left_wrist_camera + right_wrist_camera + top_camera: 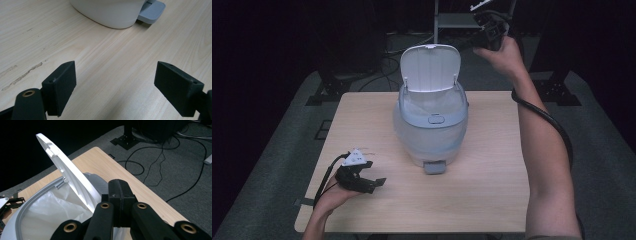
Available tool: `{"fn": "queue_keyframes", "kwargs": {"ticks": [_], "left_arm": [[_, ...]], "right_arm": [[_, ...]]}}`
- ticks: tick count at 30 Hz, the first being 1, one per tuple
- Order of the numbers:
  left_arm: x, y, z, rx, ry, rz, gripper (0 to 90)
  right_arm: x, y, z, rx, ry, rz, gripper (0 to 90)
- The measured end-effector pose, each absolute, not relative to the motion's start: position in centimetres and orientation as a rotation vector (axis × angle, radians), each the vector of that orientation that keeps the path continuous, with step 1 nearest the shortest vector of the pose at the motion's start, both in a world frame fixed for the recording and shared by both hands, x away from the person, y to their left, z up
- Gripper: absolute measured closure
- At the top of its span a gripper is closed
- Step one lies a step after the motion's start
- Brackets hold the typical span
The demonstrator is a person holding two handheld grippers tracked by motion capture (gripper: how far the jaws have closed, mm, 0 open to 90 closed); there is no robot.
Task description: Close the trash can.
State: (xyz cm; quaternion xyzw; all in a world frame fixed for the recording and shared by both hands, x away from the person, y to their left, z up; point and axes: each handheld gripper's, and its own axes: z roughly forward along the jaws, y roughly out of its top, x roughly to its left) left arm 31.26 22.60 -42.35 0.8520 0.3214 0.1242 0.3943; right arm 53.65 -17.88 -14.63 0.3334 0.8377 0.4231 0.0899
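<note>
A: From above we see the left tool (379,183) resting low near the front left of the tabletop (492,200), jaws spread wide with nothing between them. The white bin (432,135) stands mid-tabletop, lid (430,67) upright.

B: Our left tool view adds what that hides: pale wood grain with faint scuffs, the bin's rounded, smooth base (110,15) and its ribbed grey pedal (152,11).

A: The right tool (489,22) is held up behind the bin, past the tabletop's far edge.

B: In its own view we see the right tool's flat black jaws pressed together on nothing, just beside the lid's thin curved edge (67,170), above a crinkled clear liner bag (50,212). Cables (155,167) trail across grey carpet (190,157).
</note>
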Motion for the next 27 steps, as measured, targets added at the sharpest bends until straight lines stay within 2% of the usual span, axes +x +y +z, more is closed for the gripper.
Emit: {"fn": "queue_keyframes", "kwargs": {"ticks": [8,27], "left_arm": [[31.2,22.5,-42.3,2.166,0.816,0.318,16.9],[31.0,21.8,-42.4,2.189,0.801,0.317,16.9]], "right_arm": [[53.1,-17.8,-14.7,0.952,2.522,1.295,89.6],[49.3,-17.4,-16.6,0.824,2.635,1.322,89.5]]}}
